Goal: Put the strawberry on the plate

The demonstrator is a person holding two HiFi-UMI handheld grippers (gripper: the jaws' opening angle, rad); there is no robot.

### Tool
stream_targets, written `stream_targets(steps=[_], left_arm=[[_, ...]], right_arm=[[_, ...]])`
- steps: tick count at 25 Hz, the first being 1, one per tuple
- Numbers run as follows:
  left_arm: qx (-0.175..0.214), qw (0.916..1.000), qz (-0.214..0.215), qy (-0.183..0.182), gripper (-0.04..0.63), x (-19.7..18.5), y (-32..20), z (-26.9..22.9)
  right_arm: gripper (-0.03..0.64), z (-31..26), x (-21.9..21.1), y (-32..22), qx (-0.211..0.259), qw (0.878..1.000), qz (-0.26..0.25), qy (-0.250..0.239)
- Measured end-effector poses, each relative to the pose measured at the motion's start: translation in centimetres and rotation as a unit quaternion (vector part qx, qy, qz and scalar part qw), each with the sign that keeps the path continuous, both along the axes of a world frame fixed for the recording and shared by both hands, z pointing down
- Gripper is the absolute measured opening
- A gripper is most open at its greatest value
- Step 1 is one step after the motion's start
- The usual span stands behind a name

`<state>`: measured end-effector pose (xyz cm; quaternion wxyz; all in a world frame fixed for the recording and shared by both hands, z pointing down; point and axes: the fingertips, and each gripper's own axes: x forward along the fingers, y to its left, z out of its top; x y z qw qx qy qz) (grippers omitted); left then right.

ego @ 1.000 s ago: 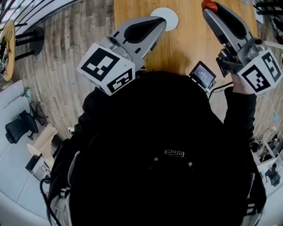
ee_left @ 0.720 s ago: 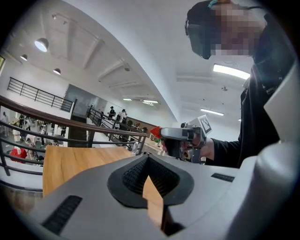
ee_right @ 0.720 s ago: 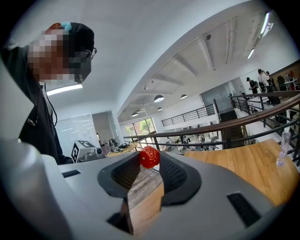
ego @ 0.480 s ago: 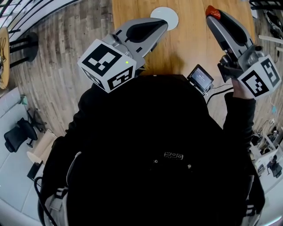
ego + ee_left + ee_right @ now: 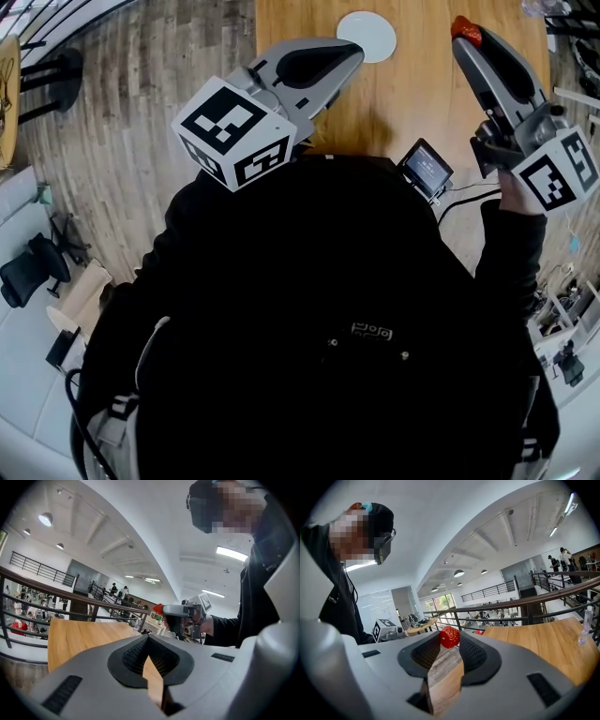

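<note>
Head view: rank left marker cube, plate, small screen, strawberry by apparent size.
1. left marker cube: largest, but it is nearest the camera, so its true size is unsure.
2. plate and small screen: look alike, not ranked.
3. strawberry: smallest.

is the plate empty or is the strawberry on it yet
Empty. The white plate lies bare on the table, while the strawberry sits pinched between the tips of the right tongs.

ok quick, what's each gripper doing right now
left gripper: closed, nothing between its jaws
right gripper: closed on the strawberry, held at its tips
</note>
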<state>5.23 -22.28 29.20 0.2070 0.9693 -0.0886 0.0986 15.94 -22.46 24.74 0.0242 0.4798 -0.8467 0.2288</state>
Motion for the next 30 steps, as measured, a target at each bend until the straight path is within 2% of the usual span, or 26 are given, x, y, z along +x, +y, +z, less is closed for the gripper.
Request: stream_targets(steps=[6,15,21,25,30], left_arm=[[0.002,1.0000,-0.005,-0.002,-0.002,-1.0,0.0,-0.4],[-0.011,0.9998,-0.017,0.005,-0.002,-1.0,0.3,0.4],[-0.023,0.9991,-0.033,0.011,-0.002,0.1,2.8,1.5],[-0.028,0.9985,-0.046,0.011,-0.002,-1.0,3.4,-0.1],[-0.032,0.9966,-0.077,0.003,-0.002,-3.2,3.1,-1.5]], right_arm=[[0.137,-0.6,-1.4,-0.6,-0.002,1.000,-0.012,0.025],[0.137,1.4,-0.4,-0.6,-0.016,0.998,-0.019,0.051],[0.137,4.7,1.6,0.8,-0.031,0.996,-0.035,0.071],[0.137,4.6,1.3,0.8,-0.048,0.989,-0.062,0.125],[0.137,5.8,0.9,-0.9,-0.080,0.983,-0.084,0.144]])
